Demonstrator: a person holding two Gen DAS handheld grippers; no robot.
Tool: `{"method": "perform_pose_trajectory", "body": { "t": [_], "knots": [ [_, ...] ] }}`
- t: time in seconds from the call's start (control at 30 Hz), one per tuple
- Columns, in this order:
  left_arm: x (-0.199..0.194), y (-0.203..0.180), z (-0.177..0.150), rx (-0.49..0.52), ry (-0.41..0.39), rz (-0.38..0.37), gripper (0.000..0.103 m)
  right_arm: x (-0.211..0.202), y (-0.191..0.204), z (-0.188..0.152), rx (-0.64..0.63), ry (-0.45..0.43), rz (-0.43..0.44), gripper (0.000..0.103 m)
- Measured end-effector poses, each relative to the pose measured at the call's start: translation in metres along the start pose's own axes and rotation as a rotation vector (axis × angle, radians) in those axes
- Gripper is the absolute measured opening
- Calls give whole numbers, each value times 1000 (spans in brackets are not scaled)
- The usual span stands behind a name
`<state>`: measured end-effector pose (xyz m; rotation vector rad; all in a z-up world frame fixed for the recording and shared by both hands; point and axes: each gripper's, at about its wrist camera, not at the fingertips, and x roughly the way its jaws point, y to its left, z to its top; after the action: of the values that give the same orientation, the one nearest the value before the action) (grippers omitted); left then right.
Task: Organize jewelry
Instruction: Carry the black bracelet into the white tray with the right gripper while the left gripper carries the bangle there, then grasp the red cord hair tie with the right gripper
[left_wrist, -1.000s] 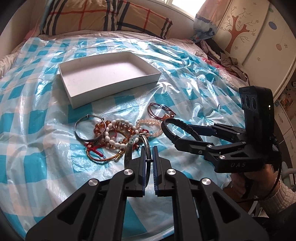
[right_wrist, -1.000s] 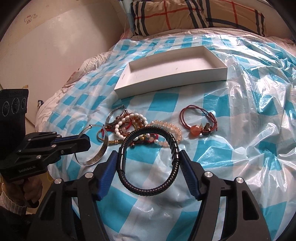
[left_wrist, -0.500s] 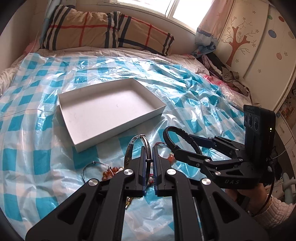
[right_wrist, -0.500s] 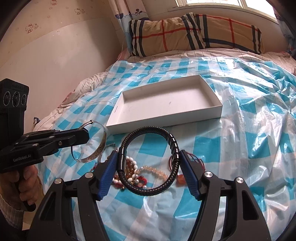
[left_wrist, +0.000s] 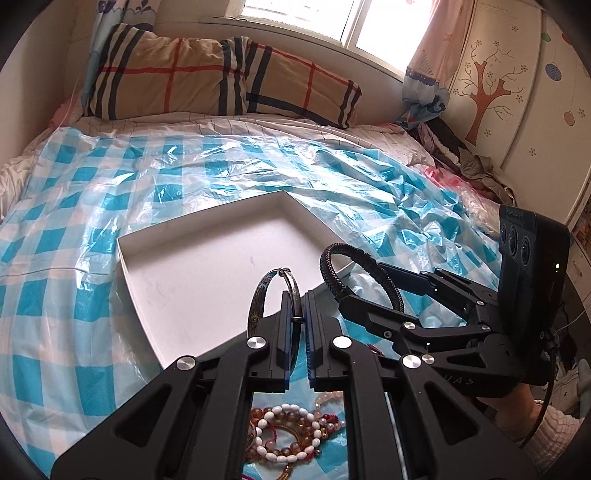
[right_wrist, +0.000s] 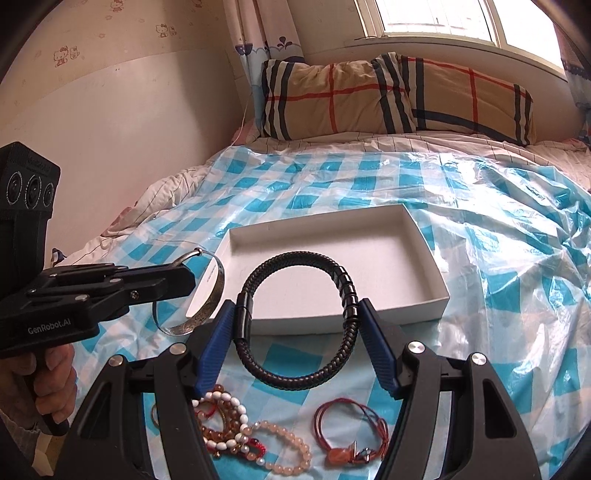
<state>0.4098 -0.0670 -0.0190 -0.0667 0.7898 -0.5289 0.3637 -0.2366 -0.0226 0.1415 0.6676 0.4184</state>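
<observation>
likely stiff and light, the engraved silver metal bangle (left_wrist: 274, 295) sits edge-pinched in the left gripper (left_wrist: 298, 325)'s closed jaws at lower centre; the right gripper (right_wrist: 297, 328)'s wide jaws squeeze the springy black braided leather bracelet (right_wrist: 295, 317) across its sides.

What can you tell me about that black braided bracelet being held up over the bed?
The black braided bracelet is a thick cord loop that looks like woven leather, with a smooth dark clasp tube on one side and a row of glossy black beads on the other. It stands upright, off the bed, clamped across its width by the blue pads of the right gripper. It hangs before the near edge of the empty white box, above the beaded bracelets left on the checked plastic sheet.
</observation>
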Motion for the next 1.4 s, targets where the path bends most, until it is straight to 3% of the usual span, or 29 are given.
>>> {"method": "perform_pose_trajectory", "body": {
  "t": [0.5,0.7,1.03,1.4],
  "knots": [
    [52,29,19,-27,-18,29,6,65,-14,24,-32,-16,-19,65],
    [74,36,17,-34,24,84,6,84,-16,24,-51,7,-52,70],
    [64,32,12,-32,28,95,7,45,-30,17,-21,-7,-80,71],
    [35,18,-25,-4,76,76,8,-1,-52,-28,55,64,-95,71]
  ]
}}
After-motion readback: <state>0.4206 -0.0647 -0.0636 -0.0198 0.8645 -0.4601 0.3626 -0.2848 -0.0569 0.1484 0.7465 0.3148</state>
